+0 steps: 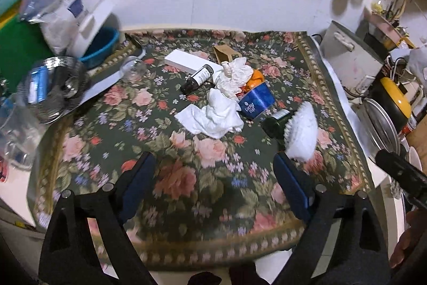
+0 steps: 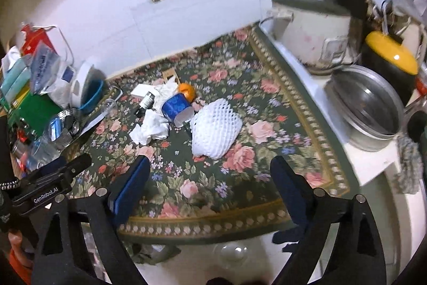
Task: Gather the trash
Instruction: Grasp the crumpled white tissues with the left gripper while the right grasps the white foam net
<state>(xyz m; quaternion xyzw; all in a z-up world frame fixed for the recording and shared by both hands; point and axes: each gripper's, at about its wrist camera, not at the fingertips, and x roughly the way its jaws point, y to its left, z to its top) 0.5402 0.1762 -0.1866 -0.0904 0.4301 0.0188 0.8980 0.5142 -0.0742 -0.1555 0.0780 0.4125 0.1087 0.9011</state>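
A: Floral cloth covers the surface, and all the trash we can see sits on it in one cluster toward the far middle. We'd call the task barely begun: nothing is in hand and we can't make out any bin or bag for it.

B: Agreed. Jaws?

A: Left gripper wide and empty, right gripper wide and empty, both hovering over the near edge, well short of the pile.

B: Largest to smallest, then.

A: White foam net on the right of the pile, nearest our right gripper, long axis running near-to-far, its narrower end pointing away from us. Crumpled white tissue next, a flat heap on the left, no clear axis. Second tissue wad behind it. White box lies flat at the back, long axis left to right. Blue paper cup is tipped on its side, touching the tissues, with orange peel at one end.

B: Bottles?

A: Green bottle lying down, partly hidden behind the net. Small dark bottle lying diagonally, one end on the box, the other toward us and leftward. All left to collect.
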